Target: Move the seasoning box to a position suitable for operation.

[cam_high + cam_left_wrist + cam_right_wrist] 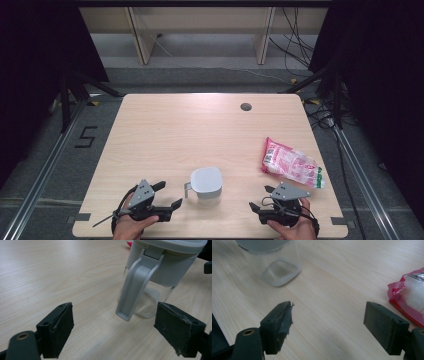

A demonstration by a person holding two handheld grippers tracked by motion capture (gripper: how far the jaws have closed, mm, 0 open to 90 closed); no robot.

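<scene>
Down at the near edge of the table (165,125), both tongs sit low and ready. Left gripper (167,196), jaws spread wide with nothing between them, faces the grey handle (133,287) of the jug (206,184) just ahead. That jug stands upright near the middle of the near edge, grey lid on. Right gripper (260,198), also wide and empty, waits by the near right corner, with the pink-and-white bag (291,164) lying flat beyond it toward the right edge.
</scene>
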